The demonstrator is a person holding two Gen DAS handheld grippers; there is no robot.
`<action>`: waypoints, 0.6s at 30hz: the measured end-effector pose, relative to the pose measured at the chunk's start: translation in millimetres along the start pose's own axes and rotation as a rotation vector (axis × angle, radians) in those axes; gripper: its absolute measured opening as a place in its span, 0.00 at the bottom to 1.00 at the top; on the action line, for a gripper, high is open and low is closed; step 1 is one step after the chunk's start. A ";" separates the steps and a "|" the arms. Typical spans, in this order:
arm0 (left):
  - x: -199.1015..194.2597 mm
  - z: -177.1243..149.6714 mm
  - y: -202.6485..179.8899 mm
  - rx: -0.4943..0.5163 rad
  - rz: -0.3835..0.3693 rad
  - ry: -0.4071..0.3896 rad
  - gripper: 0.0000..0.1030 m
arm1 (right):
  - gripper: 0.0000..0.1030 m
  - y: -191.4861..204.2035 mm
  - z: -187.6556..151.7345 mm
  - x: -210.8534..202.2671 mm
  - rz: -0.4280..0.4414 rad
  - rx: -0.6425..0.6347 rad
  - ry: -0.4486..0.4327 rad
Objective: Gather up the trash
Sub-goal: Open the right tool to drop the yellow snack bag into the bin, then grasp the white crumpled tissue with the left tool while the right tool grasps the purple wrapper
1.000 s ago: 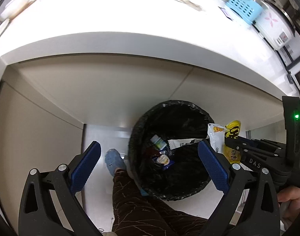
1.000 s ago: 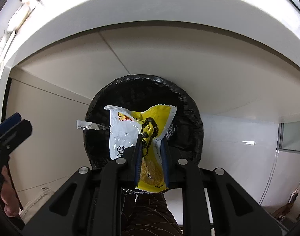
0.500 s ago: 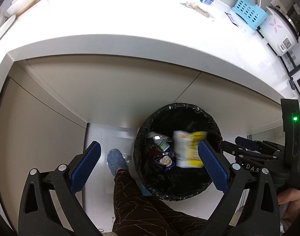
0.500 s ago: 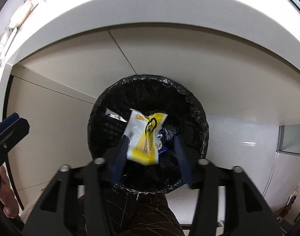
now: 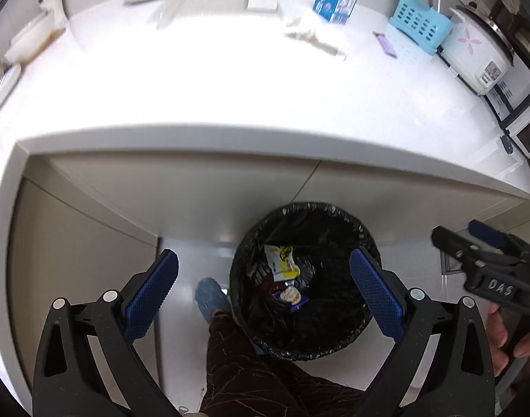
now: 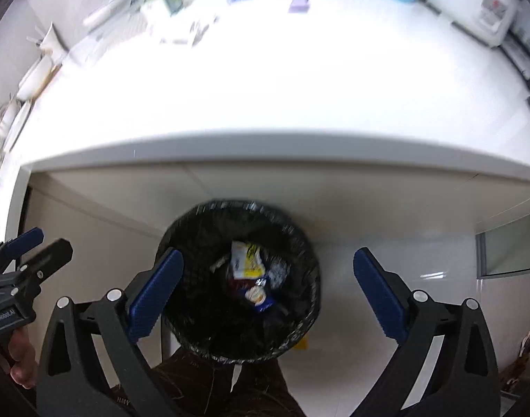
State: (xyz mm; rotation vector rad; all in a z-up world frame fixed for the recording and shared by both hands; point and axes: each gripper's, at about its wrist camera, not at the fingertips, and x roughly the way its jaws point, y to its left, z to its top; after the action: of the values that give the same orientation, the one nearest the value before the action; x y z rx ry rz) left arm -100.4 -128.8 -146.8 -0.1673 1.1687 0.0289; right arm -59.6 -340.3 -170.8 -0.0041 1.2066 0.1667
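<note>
Bin [image 5: 355, 243], black liner, on the floor below the surface [image 5: 230, 87]: yellow-white snack wrapper [image 5: 282, 263] lies inside on top of a blue packet [image 5: 294, 297]. Left view shows a blue slipper [image 5: 209, 297] beside the bin; right view doesn't. Right tool [image 6: 268, 293] just opened wide, nothing between the pads; a second ago it clamped that wrapper. Left tool [image 5: 265, 295] open, empty.

The round black-lined trash bin [image 6: 238, 281] stands on the floor below and between the wide-apart jaws of the right gripper [image 6: 268, 288], in front of the white counter [image 6: 265, 87], with the yellow-and-white snack wrapper [image 6: 245, 260] lying inside among other litter.
</note>
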 end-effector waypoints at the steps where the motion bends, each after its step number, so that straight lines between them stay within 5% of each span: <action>1: -3.4 3.3 -1.1 -0.002 0.005 -0.005 0.94 | 0.92 -2.1 3.5 -6.5 -0.003 0.002 -0.012; 18: -32.4 91.8 -18.1 0.071 -0.046 -0.080 0.94 | 0.92 -25.8 75.6 -40.4 -0.050 0.078 -0.097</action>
State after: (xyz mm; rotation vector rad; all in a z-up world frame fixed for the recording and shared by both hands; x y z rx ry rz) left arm -27.2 -131.2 -80.0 -0.1293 1.0842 -0.0457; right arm 0.1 -363.9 -108.4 0.0416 1.1142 0.0748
